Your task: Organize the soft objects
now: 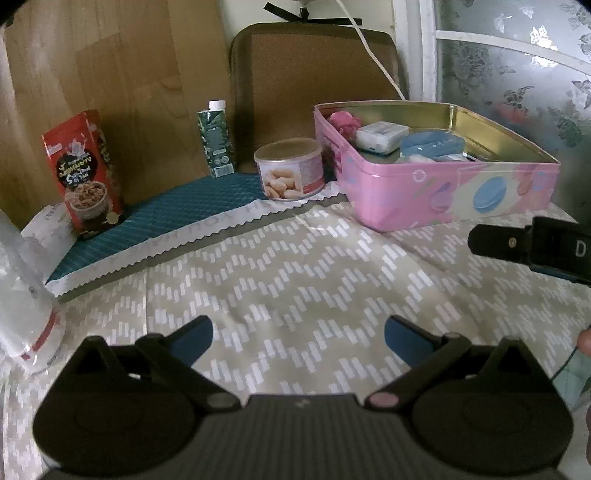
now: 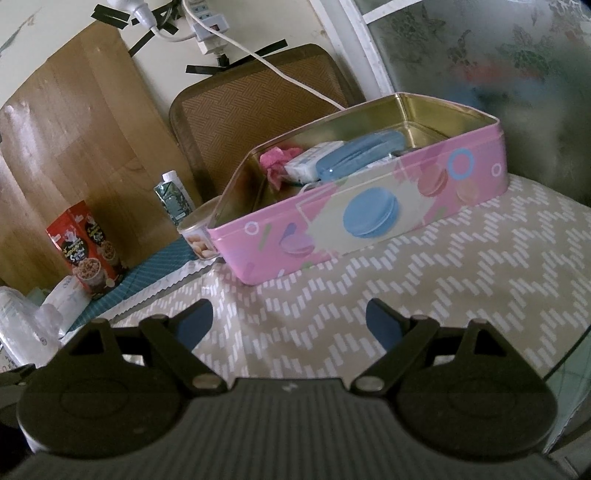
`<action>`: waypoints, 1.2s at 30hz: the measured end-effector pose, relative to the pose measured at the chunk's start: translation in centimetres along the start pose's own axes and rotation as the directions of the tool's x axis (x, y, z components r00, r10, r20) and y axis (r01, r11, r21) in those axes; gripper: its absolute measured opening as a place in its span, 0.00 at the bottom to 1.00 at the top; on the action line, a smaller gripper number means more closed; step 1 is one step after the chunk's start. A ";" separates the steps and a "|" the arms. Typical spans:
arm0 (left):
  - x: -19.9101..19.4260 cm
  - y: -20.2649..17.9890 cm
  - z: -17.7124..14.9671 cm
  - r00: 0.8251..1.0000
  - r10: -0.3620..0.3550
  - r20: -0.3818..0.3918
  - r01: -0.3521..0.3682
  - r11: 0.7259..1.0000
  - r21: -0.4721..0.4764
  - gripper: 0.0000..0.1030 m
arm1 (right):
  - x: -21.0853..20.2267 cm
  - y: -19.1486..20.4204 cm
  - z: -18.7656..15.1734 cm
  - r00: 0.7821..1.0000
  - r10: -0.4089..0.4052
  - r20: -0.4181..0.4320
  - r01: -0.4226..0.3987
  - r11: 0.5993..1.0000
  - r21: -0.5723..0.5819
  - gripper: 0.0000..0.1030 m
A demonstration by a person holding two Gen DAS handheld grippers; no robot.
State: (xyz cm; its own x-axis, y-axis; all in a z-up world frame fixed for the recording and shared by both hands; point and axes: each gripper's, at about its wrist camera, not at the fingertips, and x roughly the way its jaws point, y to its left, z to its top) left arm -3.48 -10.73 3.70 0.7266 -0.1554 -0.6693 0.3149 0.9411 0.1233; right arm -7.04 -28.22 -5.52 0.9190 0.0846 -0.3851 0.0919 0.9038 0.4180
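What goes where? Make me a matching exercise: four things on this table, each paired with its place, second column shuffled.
Things:
1. blue pouch
2. round can
3. red snack box
4. green carton

Places:
A. standing at the far left on the teal mat
B. inside the pink tin
C. just left of the pink tin, beside its wall
D. at the back, against the wooden board

Pairs: 1-B, 2-C, 3-A, 4-D

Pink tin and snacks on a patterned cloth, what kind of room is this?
Probably a room in someone's home: a cloth-covered table by a frosted window, with a cookie tin, cereal box and wall plugs.
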 end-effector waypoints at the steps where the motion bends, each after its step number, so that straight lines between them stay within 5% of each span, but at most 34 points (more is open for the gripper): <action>1: -0.1 0.0 0.0 1.000 0.003 0.001 -0.003 1.000 0.001 1.00 | 0.0 0.0 0.0 1.000 0.001 0.000 -0.001 1.000 0.000 0.89; 19: -0.9 0.5 0.1 0.999 0.005 0.035 -0.004 1.000 -0.010 1.00 | 0.1 0.3 0.2 1.000 0.002 0.008 -0.002 1.000 -0.008 0.89; 36: -3.7 0.6 0.5 0.984 0.074 0.162 -0.075 0.997 0.006 1.00 | 0.1 0.5 0.1 1.000 -0.004 0.012 0.004 1.000 -0.010 0.89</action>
State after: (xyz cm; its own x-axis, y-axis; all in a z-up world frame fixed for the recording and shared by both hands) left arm -5.65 -9.71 6.61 0.8371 -0.1324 -0.5308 0.2625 0.9485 0.1775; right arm -6.82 -27.83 -5.26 0.9231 0.0764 -0.3769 0.0917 0.9081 0.4086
